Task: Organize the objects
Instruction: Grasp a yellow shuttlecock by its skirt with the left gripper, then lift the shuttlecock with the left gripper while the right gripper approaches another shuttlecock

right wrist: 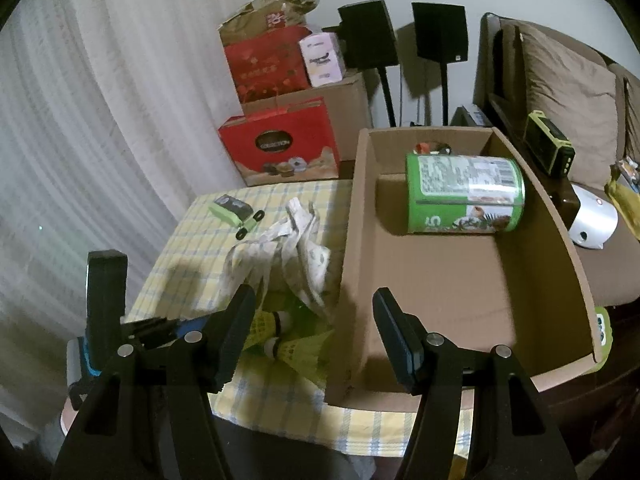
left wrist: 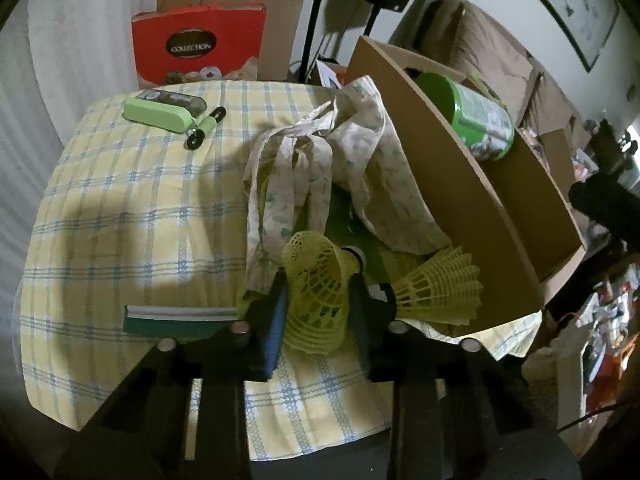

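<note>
Left gripper (left wrist: 318, 312) clamping yellow shuttlecock (left wrist: 316, 296)

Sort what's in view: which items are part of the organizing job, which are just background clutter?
Job items:
- shuttlecock in the left gripper
- second shuttlecock on the table
- cardboard box, holding a green can
- patterned cloth bag
- green case
- right gripper, open, empty

Background:
- red gift box
- speakers on stands
- sofa cushion

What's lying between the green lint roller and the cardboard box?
A crumpled floral cloth bag on the checked tablecloth, between roller and box; both views show it.
</note>
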{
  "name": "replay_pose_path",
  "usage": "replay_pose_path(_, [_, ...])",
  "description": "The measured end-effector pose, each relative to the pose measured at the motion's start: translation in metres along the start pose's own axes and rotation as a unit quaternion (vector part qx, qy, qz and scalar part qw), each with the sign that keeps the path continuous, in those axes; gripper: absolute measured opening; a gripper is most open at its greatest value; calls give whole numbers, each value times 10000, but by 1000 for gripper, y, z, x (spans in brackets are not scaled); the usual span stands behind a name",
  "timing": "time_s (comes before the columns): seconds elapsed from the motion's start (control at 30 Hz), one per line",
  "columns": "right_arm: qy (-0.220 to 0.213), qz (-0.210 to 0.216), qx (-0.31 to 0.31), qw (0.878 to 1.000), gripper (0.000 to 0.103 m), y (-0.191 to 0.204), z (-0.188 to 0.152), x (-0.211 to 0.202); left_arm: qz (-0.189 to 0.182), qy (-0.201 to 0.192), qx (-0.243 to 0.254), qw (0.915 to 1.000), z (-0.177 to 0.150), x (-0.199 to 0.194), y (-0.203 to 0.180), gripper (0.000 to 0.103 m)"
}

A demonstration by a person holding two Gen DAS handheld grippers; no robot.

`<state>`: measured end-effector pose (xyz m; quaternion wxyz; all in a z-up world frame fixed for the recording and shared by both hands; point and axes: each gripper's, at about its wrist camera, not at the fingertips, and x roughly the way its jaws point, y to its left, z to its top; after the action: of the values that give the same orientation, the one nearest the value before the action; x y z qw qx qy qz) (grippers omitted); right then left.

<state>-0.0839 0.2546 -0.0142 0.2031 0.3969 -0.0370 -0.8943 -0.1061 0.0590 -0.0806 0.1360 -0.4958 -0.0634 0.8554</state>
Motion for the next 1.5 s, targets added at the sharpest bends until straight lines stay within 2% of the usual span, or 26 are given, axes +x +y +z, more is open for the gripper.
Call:
replay_pose_path(0.1, [52, 44, -147, 9999, 63, 7, -1, 2, 1, -125, 9, 9999, 1, -8, 1, 14])
replay_pose_path(0.2, [125, 56, -288, 9995, 63, 12, -2, 6, -71, -309, -69, 9995, 3, -21, 6, 11])
replay_pose_path(0.6, [716, 199, -920, 9930, 63, 39, -18, 40, -175, -875, -270, 9956, 12, -80, 27, 10])
replay_pose_path(0.77, [1031, 62, -1142, 9881, 63, 49, -32, 59, -185, -967, -347, 9945, 13, -91, 38, 10])
replay_pose_path(0.9, [1164, -91, -1067, 9874, 61, 48, -45, 62, -213, -974, -390, 9943, 10, -93, 42, 10])
replay_pose_path(1.13, [1048, -84, -950, 9899, 61, 51, -56, 54, -359, -952, -479, 9937, 8, -93, 46, 11])
replay_pose_path(1.23, [1186, -95, -896, 9888, 61, 55, -58, 60, -380, -965, -483, 9934, 4, -94, 45, 11])
replay_pose_path(1.33, [1324, 146, -740, 9883, 61, 61, -65, 64, -394, -957, -480, 9935, 3, -95, 46, 11])
replay_pose_path(1.5, [1579, -11, -481, 9863, 61, 61, -71, 83, -407, -941, -484, 9936, 2, -94, 46, 11])
